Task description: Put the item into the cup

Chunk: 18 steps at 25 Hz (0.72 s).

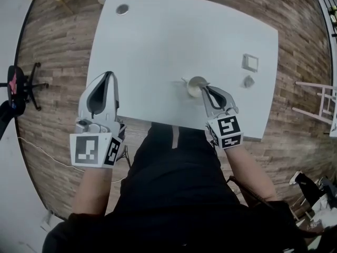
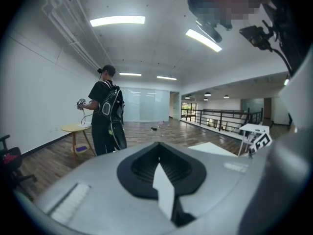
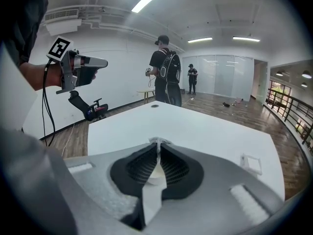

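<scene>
Two pale bits, a square frame [image 1: 250, 62] and a small lump [image 1: 248, 81], lie apart on the table [image 1: 158, 36], to the right of the cup [image 1: 196, 84]. Your right tongs [image 1: 204, 89] sit with their tips over the cup's near rim. They are closed almost fully, and the right gripper view shows what looks like a small pale item [image 3: 157, 141] pinched at the very tips. I can't rule out that this is part of the cup seen beyond them. The cup's cream inside shows through the gap lower down.

If it is an item, judge it light, hard and smooth, probably stiff plastic. With so little of it between the pads it could twist or slip, so keep the tips over the mouth when you let go.

The cup looks light too, and nothing steadies it. Your left tongs [image 1: 109, 75] hang closed and empty over the table's near left edge, well away. A knock on the rim could tip the cup.

For the lump, take it across its broadest sides. The frame looks thin and lies flat, so pinch one bar, one pad inside the opening and one outside. It may skate on the smooth table top as you close.
</scene>
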Tool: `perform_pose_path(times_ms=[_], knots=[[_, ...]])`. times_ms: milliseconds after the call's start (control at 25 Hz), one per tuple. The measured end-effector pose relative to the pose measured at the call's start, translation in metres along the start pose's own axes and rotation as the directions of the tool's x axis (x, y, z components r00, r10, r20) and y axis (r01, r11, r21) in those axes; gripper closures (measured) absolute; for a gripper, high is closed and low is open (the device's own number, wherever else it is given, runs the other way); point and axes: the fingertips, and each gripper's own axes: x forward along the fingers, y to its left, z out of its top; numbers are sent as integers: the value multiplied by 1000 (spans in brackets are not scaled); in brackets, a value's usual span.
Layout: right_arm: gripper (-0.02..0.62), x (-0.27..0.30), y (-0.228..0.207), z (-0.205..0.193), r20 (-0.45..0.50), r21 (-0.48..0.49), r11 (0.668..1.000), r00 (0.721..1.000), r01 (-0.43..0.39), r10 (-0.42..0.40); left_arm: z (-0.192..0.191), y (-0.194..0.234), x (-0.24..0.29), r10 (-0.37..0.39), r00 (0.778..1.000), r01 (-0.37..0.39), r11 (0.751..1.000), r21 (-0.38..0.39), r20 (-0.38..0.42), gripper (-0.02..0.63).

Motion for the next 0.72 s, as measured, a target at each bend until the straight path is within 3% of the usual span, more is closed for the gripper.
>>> perform_pose_path(times_ms=[720], knots=[[572,15,7,-10,-61,11,1000,998,-23,24,-16,1,4,-15,998,14,1000,-8,-65,600]])
